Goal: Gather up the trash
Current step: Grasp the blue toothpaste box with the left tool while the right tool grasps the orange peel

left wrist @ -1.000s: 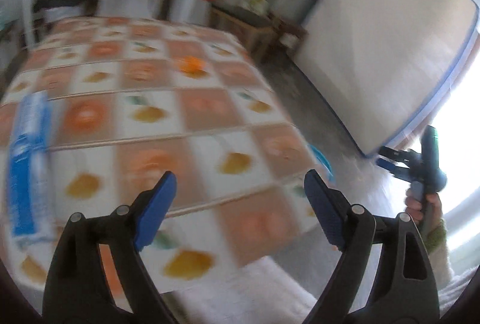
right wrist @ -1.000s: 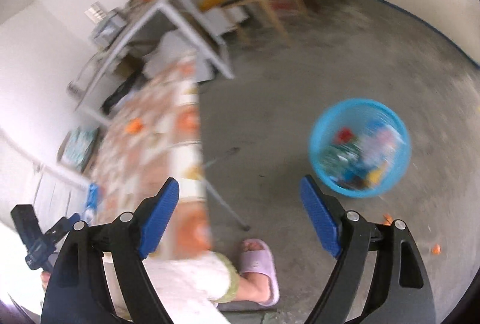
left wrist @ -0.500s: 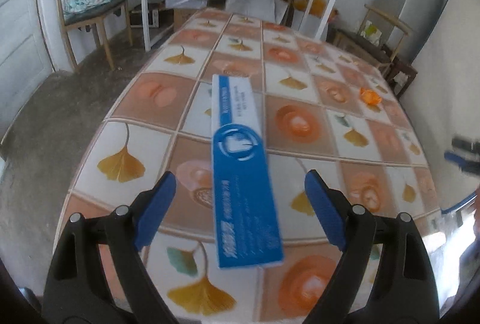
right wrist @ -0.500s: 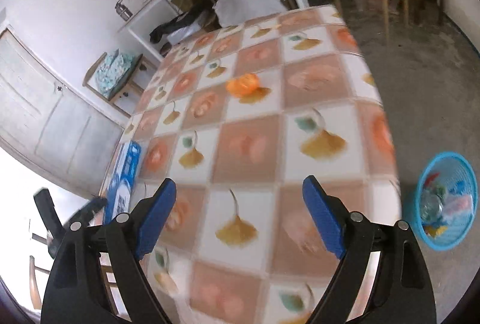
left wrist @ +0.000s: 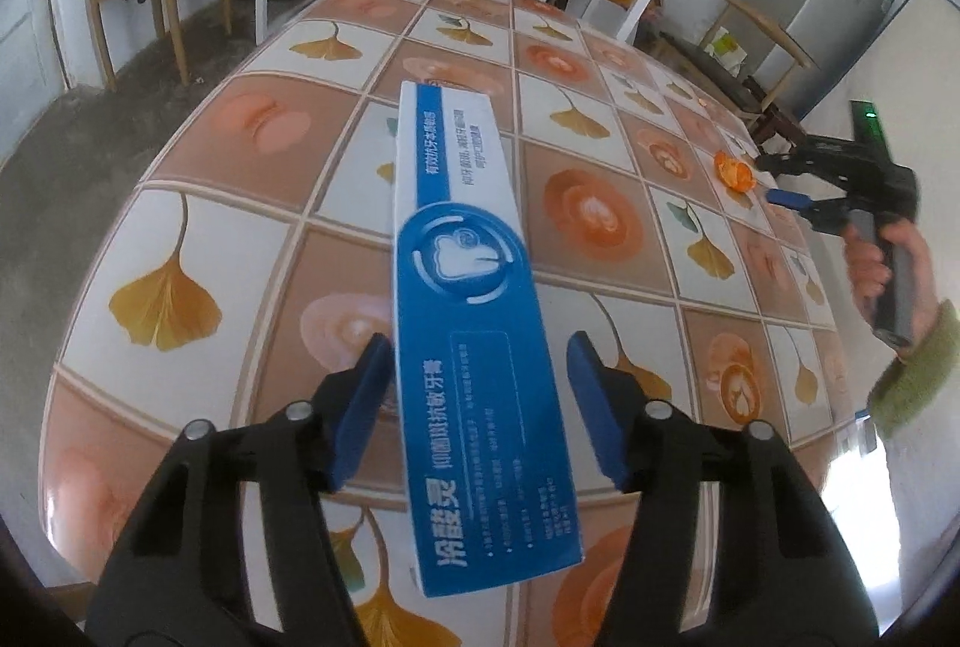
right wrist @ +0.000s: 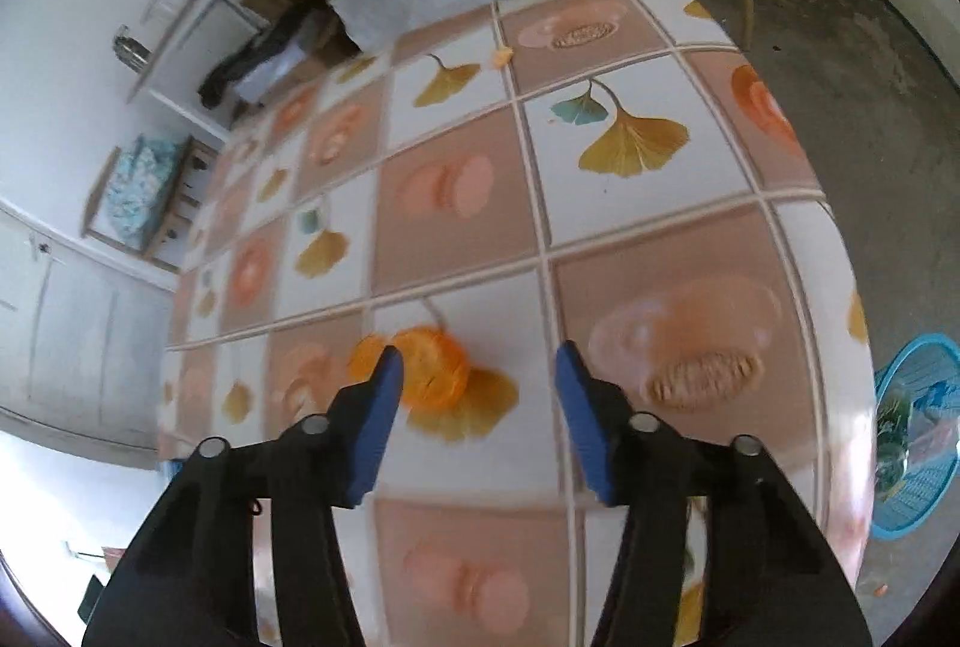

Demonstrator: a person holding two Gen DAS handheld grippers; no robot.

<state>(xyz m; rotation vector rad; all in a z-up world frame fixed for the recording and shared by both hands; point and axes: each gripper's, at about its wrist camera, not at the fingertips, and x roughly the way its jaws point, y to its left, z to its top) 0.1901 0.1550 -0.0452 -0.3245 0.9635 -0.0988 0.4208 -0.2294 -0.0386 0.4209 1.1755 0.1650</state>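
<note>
Blue toothpaste box [left wrist: 474,311] lies between the closing left hand-held gripper [left wrist: 480,407] pads, right one [right wrist: 474,407] open beside orange peel [right wrist: 432,368]

A long blue-and-white toothpaste box [left wrist: 474,323] lies flat on the patterned tabletop, running from the lower middle of the left wrist view up toward its centre. An orange peel [right wrist: 429,368], curled and crumpled, sits on the tabletop left of centre in the right wrist view. A blue mesh basket [right wrist: 915,431] holding mixed scraps stands on the floor at that view's right edge.
</note>
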